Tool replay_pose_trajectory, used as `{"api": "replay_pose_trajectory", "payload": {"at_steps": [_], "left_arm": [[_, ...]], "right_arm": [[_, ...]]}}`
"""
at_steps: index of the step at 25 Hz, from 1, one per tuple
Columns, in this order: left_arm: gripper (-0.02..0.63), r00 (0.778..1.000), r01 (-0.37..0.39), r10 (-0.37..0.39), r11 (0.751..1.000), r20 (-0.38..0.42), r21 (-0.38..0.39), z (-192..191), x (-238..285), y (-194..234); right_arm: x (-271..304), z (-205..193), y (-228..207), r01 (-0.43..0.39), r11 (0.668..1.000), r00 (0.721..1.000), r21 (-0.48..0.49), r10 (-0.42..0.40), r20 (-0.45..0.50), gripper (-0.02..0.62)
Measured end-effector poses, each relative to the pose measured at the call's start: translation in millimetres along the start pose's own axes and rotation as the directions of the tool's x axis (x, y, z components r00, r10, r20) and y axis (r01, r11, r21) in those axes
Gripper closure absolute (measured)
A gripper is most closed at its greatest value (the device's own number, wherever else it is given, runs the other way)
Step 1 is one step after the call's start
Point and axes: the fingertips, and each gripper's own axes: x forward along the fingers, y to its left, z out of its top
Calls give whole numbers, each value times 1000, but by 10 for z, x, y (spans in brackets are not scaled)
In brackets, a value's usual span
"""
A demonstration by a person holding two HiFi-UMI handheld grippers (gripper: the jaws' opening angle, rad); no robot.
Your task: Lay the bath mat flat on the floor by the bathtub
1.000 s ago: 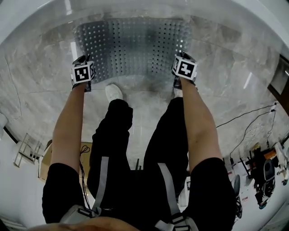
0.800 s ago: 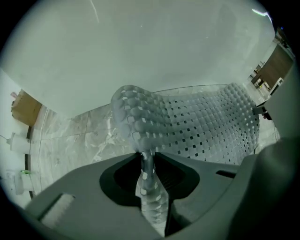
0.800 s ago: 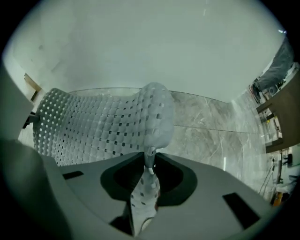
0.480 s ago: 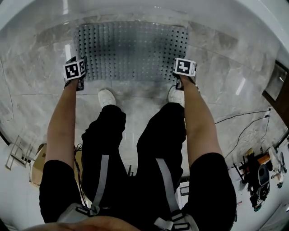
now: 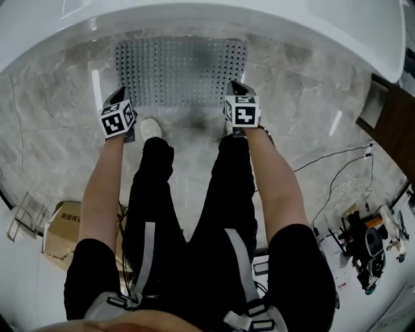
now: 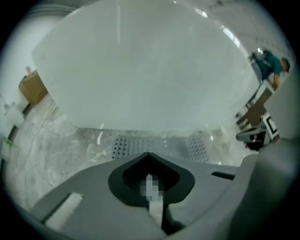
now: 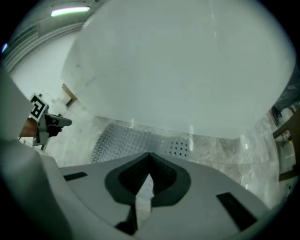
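Note:
The grey perforated bath mat (image 5: 181,70) lies spread flat on the marble floor against the white bathtub (image 5: 194,19). Both grippers hang above the floor at the mat's near edge, off the mat. My left gripper (image 5: 118,120) is near the mat's left corner and my right gripper (image 5: 242,111) near its right corner. In the left gripper view the jaw tips (image 6: 149,154) meet over the mat (image 6: 159,145). In the right gripper view the tips (image 7: 149,154) meet above the mat (image 7: 136,140) as well. Both pairs of jaws have just been closing, with nothing between them.
The person's legs and a white shoe (image 5: 150,128) stand just short of the mat. A cardboard box (image 5: 61,224) sits at the lower left. Cables (image 5: 337,175) and equipment (image 5: 366,243) lie at the right, beside a dark wooden piece (image 5: 389,123).
Both grippers have lifted off the mat's near corners and drawn closer together. The mat stays flat on the floor by the tub.

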Motion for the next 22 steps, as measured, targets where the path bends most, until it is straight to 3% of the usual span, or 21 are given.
{"api": "replay_pose_trajectory", "payload": {"at_steps": [2, 5, 10, 12, 16, 22], "left_arm": [[603, 994, 44, -39, 998, 104, -43, 366, -563, -213], [603, 980, 55, -58, 998, 192, 19, 762, -1480, -546], [604, 939, 154, -154, 988, 308, 26, 1440, -2838, -1194], [604, 910, 183, -183, 983, 371, 35, 1806, -3344, -1429], [604, 827, 191, -215, 977, 519, 100, 2679, -4239, -1807], [604, 732, 201, -270, 963, 625, 181, 3159, -5627, -2029]], "right_arm": [[-548, 350, 252, -58, 998, 993, -39, 62, 101, 589], [-1480, 761, 528, -96, 995, 966, -28, 100, 237, 589], [-3005, 1444, 844, -120, 992, 884, 39, 88, 459, 591], [-3610, 1744, 947, -120, 992, 841, 42, 79, 536, 591], [-4692, 2431, 976, -51, 999, 722, 7, 32, 691, 591], [-6254, 2741, 1167, -19, 999, 564, 37, -20, 826, 591]]}}
